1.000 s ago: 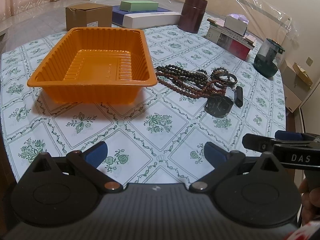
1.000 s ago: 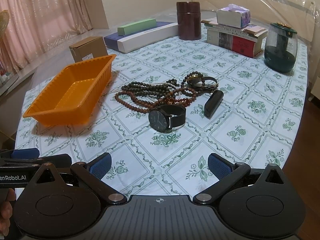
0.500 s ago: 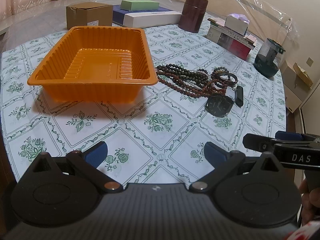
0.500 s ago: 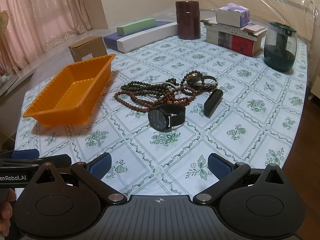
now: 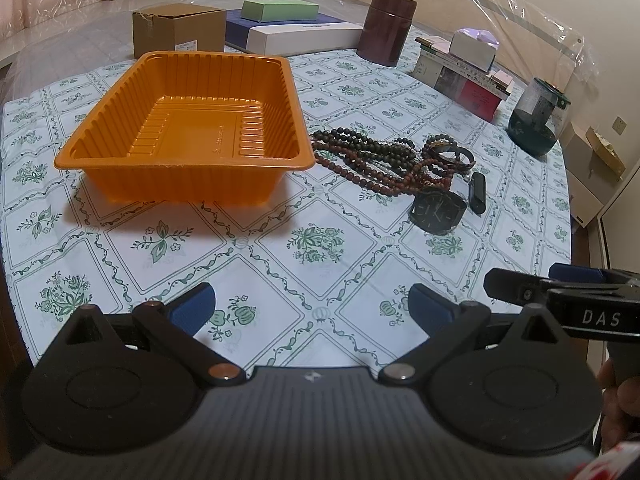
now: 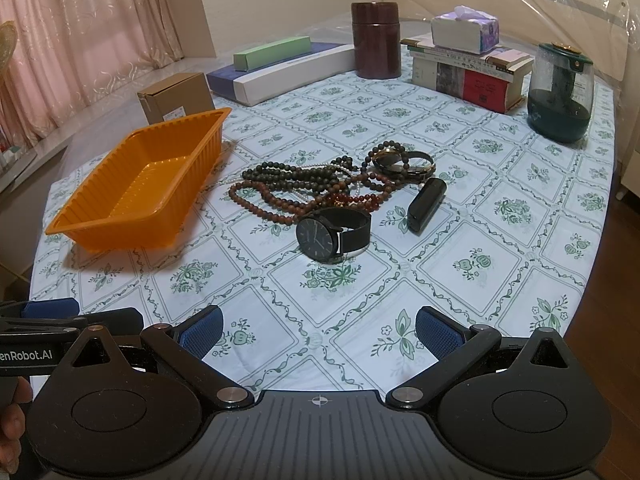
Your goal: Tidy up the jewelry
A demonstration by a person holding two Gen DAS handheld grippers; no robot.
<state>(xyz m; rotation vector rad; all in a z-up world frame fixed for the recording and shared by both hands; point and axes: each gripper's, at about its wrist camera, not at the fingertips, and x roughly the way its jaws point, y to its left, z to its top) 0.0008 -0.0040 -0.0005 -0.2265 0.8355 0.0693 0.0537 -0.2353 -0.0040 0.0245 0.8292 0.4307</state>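
Orange tray (image 5: 184, 128) beside beads (image 6: 304, 188); watch (image 6: 332, 236) nearest; both grippers spread, unloaded

The tray (image 5: 184, 128) is bright orange with ribbed walls. The tablecloth (image 6: 460, 264) is white with green flowers in a diamond lattice. The beads (image 6: 304, 188) are dark green and reddish brown. The watch (image 6: 332, 234) is black.
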